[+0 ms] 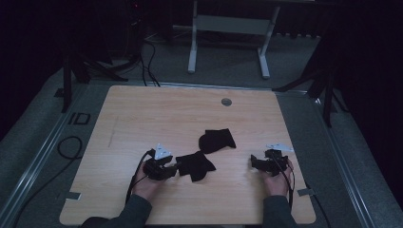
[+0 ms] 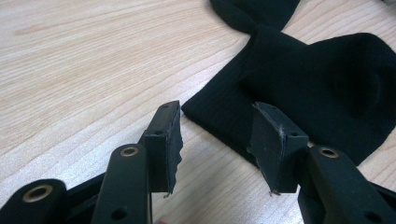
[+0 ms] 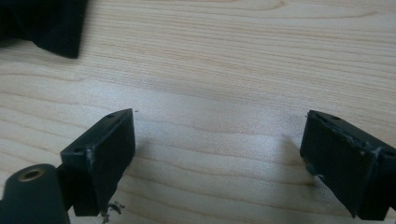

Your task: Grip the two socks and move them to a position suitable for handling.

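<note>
Forearms in dark sleeves enter from the bottom edge of the high view, each hand holding a pair of tongs over the light wooden tabletop [image 1: 142, 114]. At lower left of centre the left tongs [image 1: 177, 167] point toward the right of the frame, their tips just at the edge of a black sock [image 1: 196, 165] lying flat near the middle of the picture. A second black sock [image 1: 216, 140] lies just above and to the right of the first, the two close together or barely touching. At lower right the right tongs [image 1: 253, 161] point leftward over bare wood, well apart from both socks. A small grey round fitting [image 1: 226, 101] sits in the tabletop near its far edge. Along the left gripper view, the left tongs [image 2: 215, 140] stand released, jaws parted, with the corner of the near black sock [image 2: 322, 88] reaching into the gap between them; the right-hand jaw overlaps the cloth in the picture, though whether it touches cannot be told. Part of the other sock [image 2: 254, 11] shows at the top of the frame. Along the right gripper view, the right tongs [image 3: 217, 158] are spread wide and released over bare wood grain, grasping nothing, with a dark piece of sock [image 3: 44, 23] in the upper left corner.
</note>
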`<state>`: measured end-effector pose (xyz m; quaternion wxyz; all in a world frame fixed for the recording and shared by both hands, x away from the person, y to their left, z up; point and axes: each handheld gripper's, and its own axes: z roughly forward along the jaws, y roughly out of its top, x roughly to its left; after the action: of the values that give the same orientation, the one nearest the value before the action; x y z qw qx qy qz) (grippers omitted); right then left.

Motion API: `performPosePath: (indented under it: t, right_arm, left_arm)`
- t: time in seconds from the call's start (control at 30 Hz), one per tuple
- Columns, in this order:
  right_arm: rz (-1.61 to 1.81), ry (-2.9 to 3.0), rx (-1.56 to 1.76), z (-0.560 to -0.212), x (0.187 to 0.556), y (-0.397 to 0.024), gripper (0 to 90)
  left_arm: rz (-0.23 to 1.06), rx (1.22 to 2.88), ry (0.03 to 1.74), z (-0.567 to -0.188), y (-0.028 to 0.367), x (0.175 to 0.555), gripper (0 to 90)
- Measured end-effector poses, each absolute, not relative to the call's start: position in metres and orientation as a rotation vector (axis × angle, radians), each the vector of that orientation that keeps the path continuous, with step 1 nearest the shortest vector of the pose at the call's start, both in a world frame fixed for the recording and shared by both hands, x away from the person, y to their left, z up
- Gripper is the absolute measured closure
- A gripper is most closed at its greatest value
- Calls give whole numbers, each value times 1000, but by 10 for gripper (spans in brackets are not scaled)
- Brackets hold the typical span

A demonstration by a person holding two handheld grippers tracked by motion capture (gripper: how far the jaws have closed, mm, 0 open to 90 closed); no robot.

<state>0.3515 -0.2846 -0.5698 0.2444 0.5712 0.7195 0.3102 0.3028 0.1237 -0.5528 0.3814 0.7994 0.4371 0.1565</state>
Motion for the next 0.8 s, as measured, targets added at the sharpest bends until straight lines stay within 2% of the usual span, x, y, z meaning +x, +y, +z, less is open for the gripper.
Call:
performPosePath:
  t: [0.43,0.57,0.7,0.8]
  right_arm:
    - [842,1954,1568,-570,350,-284,104]
    - [834,1954,1575,-568,348,-282,148]
    - [825,1974,1574,-565,346,-279,240]
    - [819,1993,1560,-562,343,-276,405]
  left_arm:
    - [416,2058,1128,-552,124,304,537]
    - [416,2059,1129,-552,124,303,538]
    - [419,2062,1127,-551,123,302,543]
    - [418,2062,1128,-552,123,302,544]
